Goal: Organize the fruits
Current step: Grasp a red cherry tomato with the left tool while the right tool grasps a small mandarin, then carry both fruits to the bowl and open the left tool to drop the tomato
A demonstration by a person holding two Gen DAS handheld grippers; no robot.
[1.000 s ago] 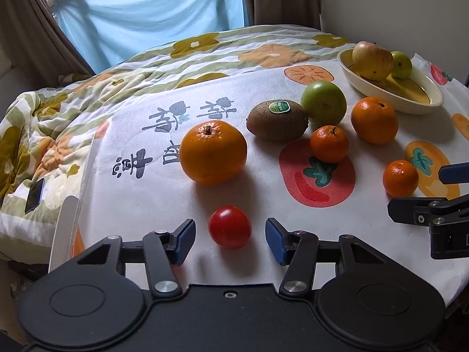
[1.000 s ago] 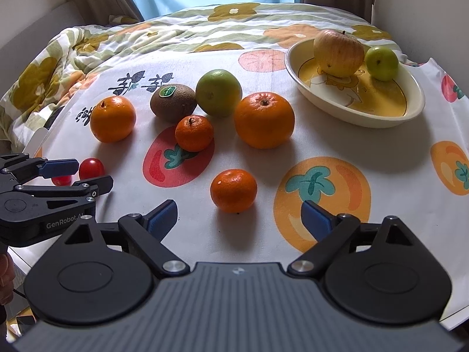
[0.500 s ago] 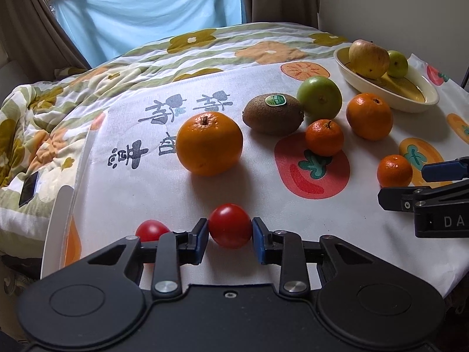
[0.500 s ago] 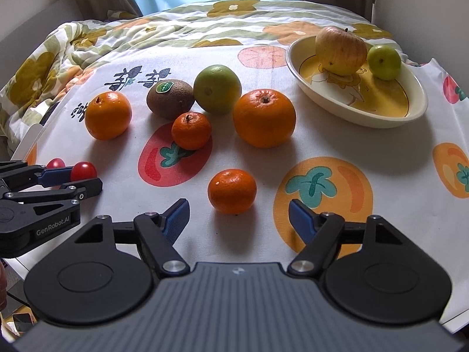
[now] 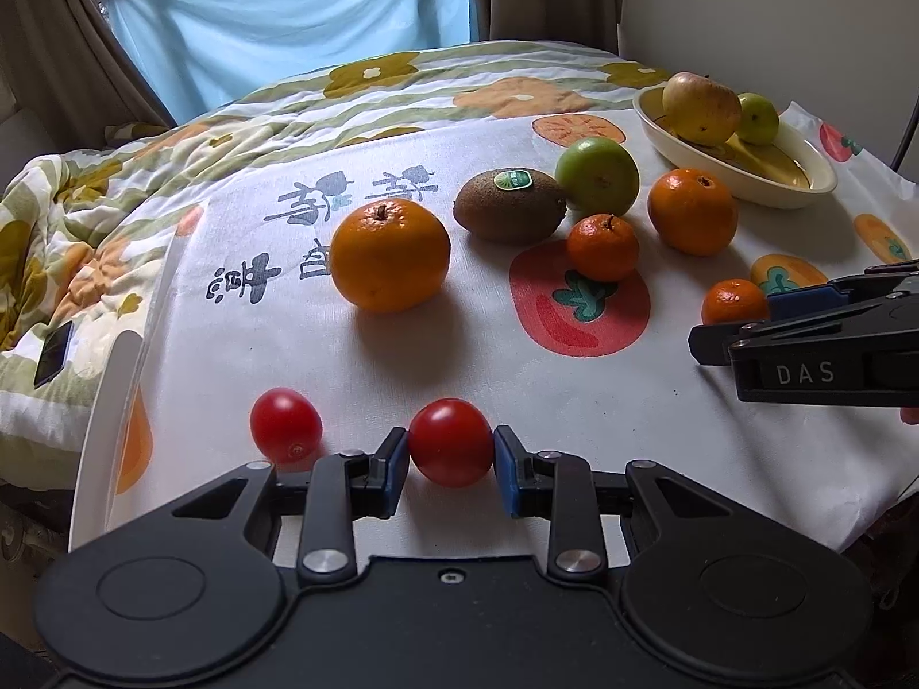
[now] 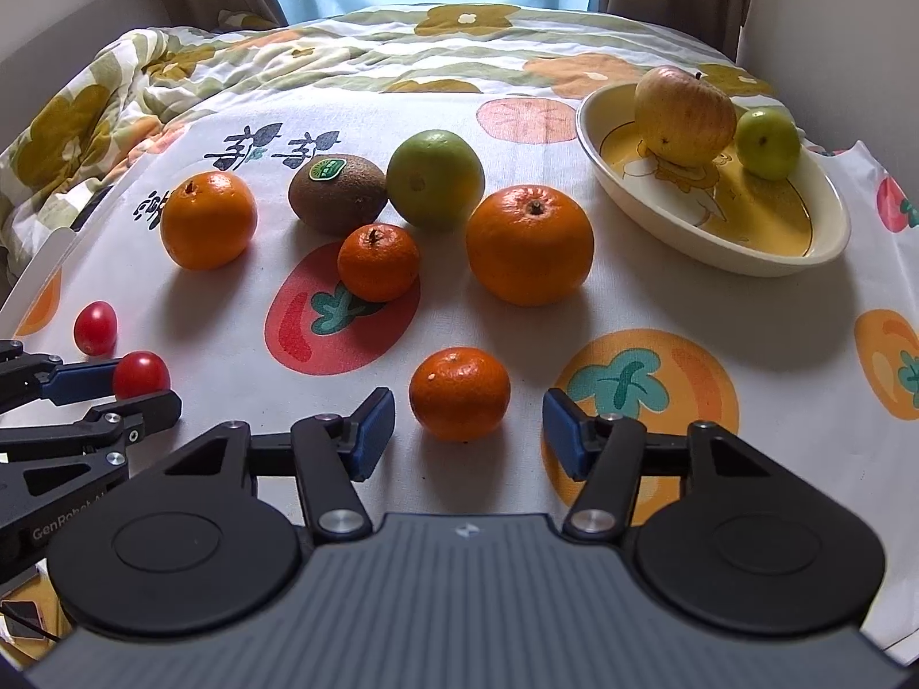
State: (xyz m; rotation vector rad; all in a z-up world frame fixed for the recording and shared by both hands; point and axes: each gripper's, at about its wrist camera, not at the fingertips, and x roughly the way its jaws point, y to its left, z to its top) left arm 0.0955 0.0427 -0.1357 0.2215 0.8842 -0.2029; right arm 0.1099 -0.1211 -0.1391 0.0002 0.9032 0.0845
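1. Since the earlier frames, the left gripper [image 5: 451, 459] has closed its blue pads onto the cherry tomato [image 5: 451, 442] that a second ago sat free between wide jaws, and the right gripper [image 6: 468, 430] has narrowed from fully spread.
2. The left gripper is now clamping the cherry tomato on both sides, near the front left corner of the tablecloth [image 5: 517, 379].
3. The right gripper's jaws are closing around a small mandarin [image 6: 459, 393]; the fruit is sitting between them, but neither pad is touching it yet.
4. A second cherry tomato [image 5: 285, 424] is lying loose just beside the left gripper, closer to the cloth's left edge.
5. Further in, a large orange [image 5: 390, 252] is resting left of centre, well apart from both tomatoes.
6. A kiwi [image 5: 510, 205] with a green sticker is lying beyond it, touching a green citrus [image 5: 597, 175].
7. Another mandarin [image 5: 603, 247] is sitting in front of those two, on a printed red persimmon.
8. A second large orange [image 6: 529, 244] is standing to the right of that mandarin, between it and the bowl.
9. An oval bowl [image 6: 775, 261] is sitting at the far right corner, holding an apple [image 6: 683, 115] and a small green fruit [image 6: 767, 143] side by side.
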